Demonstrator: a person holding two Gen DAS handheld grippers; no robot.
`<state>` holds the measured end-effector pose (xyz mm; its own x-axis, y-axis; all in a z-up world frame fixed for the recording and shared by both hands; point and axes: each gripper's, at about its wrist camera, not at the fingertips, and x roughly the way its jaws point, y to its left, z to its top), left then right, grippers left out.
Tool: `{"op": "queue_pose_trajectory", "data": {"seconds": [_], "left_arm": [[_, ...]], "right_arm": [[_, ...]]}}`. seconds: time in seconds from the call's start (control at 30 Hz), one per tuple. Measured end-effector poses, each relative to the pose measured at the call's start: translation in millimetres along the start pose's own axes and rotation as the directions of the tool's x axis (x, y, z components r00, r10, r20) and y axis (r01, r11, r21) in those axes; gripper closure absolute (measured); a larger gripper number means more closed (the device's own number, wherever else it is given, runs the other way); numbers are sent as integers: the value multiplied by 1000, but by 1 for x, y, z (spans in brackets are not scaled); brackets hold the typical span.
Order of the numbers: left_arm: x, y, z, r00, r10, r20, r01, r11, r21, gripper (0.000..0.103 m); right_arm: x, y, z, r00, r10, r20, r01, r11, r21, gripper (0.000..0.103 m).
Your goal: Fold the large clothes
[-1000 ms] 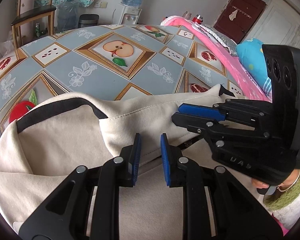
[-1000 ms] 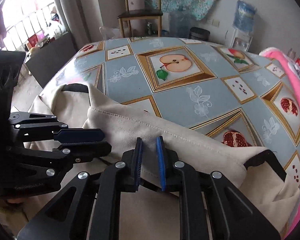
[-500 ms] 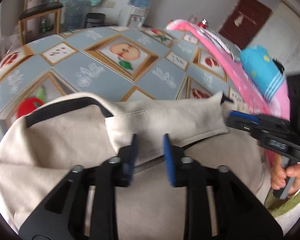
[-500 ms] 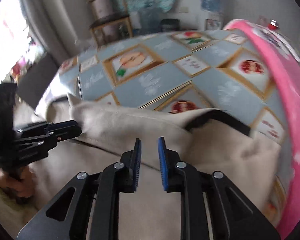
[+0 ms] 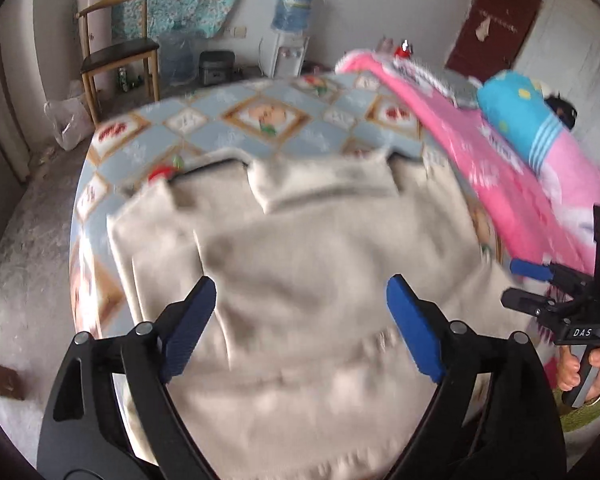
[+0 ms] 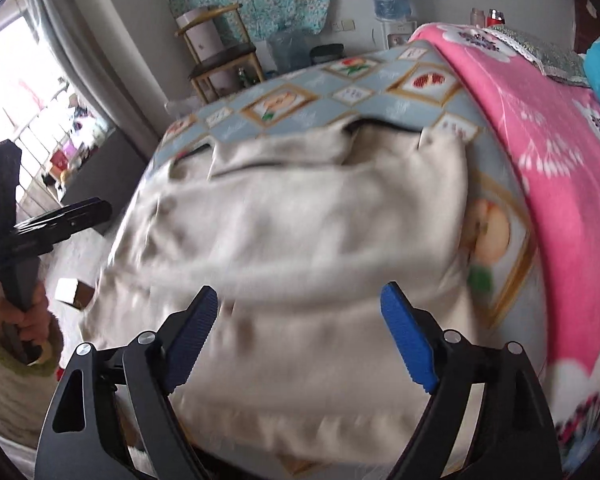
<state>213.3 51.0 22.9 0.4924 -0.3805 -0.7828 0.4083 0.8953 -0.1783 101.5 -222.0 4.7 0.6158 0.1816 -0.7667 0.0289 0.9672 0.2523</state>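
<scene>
Since the earlier frames, both claws have been spread from nearly closed to wide apart and drawn back and up from the cloth. The left gripper (image 5: 300, 304) is seen at the bottom of its view with jaws far apart and nothing held; the right gripper (image 6: 298, 312) likewise stands wide open and empty. Beyond them, across the centre of both views, the beige garment (image 5: 300, 248) lies spread on the fruit-patterned tablecloth (image 5: 236, 120); it is blurred, so the folds cannot be told exactly. A pink blanket (image 6: 540, 128) is seen at the right, and a wooden chair (image 5: 116, 52) at the upper left.
</scene>
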Motion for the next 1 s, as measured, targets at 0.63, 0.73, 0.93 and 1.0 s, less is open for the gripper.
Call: {"op": "queue_pose_trajectory", "data": {"seconds": [0.63,0.73,0.93,1.0], "left_arm": [[44,-22,-106,961,225,-158,-228,974,1,17],[43,-20,-106,960,233,-155,-236,972,1,14],[30,-19,-109,958,264,-115,-266,964,1,14],[21,-16,-111,957,276,-90,-277,961,3,14]], "right_arm": [[55,27,-61,990,-106,-96,90,983,-159,19],[54,27,-57,990,-102,-95,87,985,-151,19],[46,35,-49,998,-42,-50,34,989,-142,19],[48,38,-48,998,-41,-54,33,988,-151,19]]}}
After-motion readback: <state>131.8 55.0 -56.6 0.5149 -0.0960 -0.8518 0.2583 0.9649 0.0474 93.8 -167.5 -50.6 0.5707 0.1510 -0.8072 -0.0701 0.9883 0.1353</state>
